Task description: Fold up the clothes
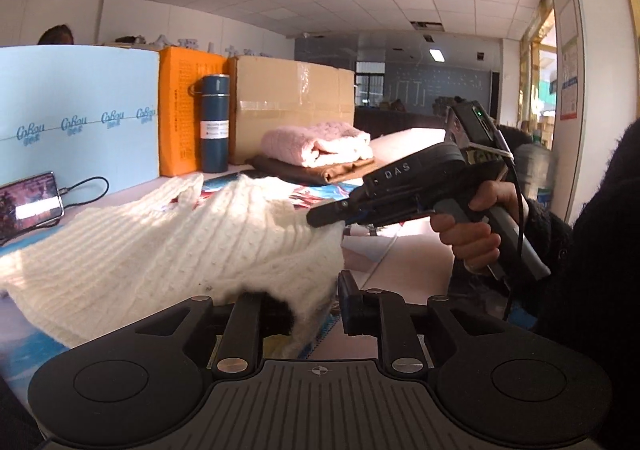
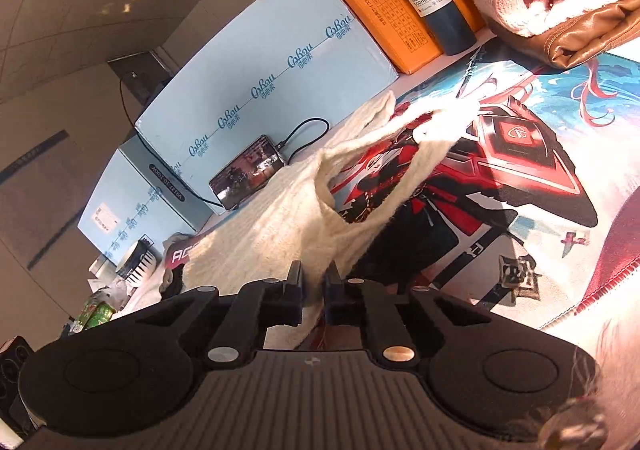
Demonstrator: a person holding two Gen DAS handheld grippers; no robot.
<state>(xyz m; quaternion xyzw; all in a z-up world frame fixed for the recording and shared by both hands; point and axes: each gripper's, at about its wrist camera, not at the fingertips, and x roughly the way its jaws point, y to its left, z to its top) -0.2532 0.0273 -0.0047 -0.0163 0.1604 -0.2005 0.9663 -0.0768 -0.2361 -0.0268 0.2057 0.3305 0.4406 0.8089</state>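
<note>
A white knit top (image 1: 160, 250) lies spread over the printed mat (image 2: 520, 169), its straps toward the far side. In the left wrist view my left gripper (image 1: 312, 306) stands open at the top's near edge. The cloth drapes over its left finger and hangs in the gap without being pinched. A hand holds my right gripper (image 1: 320, 218) to the right, its jaws shut on the top's right edge. In the right wrist view the right gripper (image 2: 315, 278) pinches a fold of the white knit top (image 2: 280, 217), which is lifted slightly off the mat.
A folded pink knit (image 1: 320, 141) sits on a folded brown garment (image 1: 304, 169) at the back. Behind stand a dark blue bottle (image 1: 215, 121), an orange box (image 1: 180, 109), a cardboard box (image 1: 292, 97) and a light blue board (image 1: 80, 109). A phone (image 1: 28, 205) with a cable lies at the left.
</note>
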